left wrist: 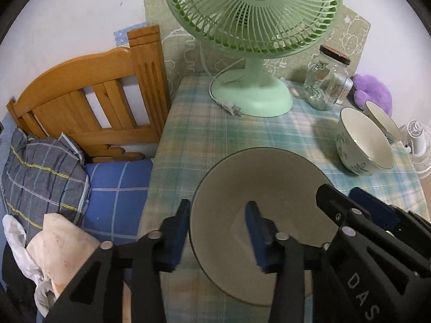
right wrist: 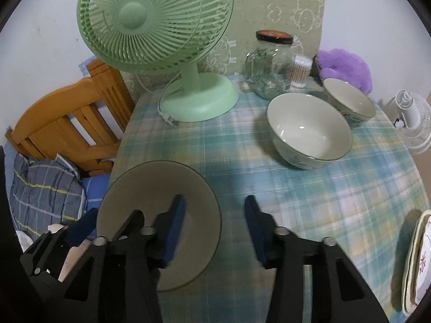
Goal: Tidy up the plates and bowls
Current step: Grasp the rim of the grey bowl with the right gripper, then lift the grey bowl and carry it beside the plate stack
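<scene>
A large grey plate (left wrist: 256, 177) (right wrist: 150, 185) lies on the checked tablecloth (right wrist: 309, 204) near the table's left edge. My left gripper (left wrist: 217, 207) straddles its left rim, one finger outside and one over the inside, with a wide gap, so it is open. My right gripper (right wrist: 214, 200) straddles the right rim the same way, also open, with bare cloth showing between the rim and the outer finger. Two patterned bowls (right wrist: 309, 126) (right wrist: 350, 102) stand at the back right. A stack of plates (right wrist: 420, 258) sits at the table's right edge.
A green desk fan (right wrist: 153, 18) and a glass jar (right wrist: 269, 67) stand at the back, with a purple plush (right wrist: 342, 64) and a cotton swab tub (right wrist: 300, 72). A wooden headboard (left wrist: 89, 91) and bedding (left wrist: 115, 193) border the table's left. A small white fan (right wrist: 409, 118) is off to the right.
</scene>
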Action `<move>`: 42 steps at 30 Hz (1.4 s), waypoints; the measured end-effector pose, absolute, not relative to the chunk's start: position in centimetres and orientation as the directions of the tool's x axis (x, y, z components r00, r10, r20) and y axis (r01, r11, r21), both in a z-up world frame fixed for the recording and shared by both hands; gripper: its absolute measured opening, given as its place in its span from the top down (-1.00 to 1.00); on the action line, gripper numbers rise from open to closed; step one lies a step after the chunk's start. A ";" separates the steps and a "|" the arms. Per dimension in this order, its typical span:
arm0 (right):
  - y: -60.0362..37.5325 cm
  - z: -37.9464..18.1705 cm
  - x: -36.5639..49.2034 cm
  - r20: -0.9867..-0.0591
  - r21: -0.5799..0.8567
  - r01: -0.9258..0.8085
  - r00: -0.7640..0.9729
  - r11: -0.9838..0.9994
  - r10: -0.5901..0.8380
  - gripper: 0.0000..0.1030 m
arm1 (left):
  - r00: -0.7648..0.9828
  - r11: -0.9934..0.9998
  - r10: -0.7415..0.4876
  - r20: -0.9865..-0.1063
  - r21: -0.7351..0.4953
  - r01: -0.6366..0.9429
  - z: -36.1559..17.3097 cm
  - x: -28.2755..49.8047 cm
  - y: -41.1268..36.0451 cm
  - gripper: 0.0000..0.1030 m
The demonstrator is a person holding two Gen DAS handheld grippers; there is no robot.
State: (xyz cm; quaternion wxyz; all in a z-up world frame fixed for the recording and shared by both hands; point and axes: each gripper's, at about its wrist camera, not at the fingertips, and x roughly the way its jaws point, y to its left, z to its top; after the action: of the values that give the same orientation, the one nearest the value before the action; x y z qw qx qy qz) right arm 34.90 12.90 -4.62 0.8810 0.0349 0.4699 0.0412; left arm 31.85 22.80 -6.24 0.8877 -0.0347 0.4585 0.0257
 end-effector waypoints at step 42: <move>5.5 -1.6 28.5 -0.856 0.065 -0.079 0.509 0.995 0.096 0.65 | 0.548 0.997 0.070 -0.834 0.041 -0.065 -3.2 25.7 14.9 0.53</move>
State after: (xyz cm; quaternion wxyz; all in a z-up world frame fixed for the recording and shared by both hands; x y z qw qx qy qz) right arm 28.53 5.53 -1.56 0.8684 0.0088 0.4932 0.0503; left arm 25.66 14.90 -3.20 0.8797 0.0024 0.4741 0.0384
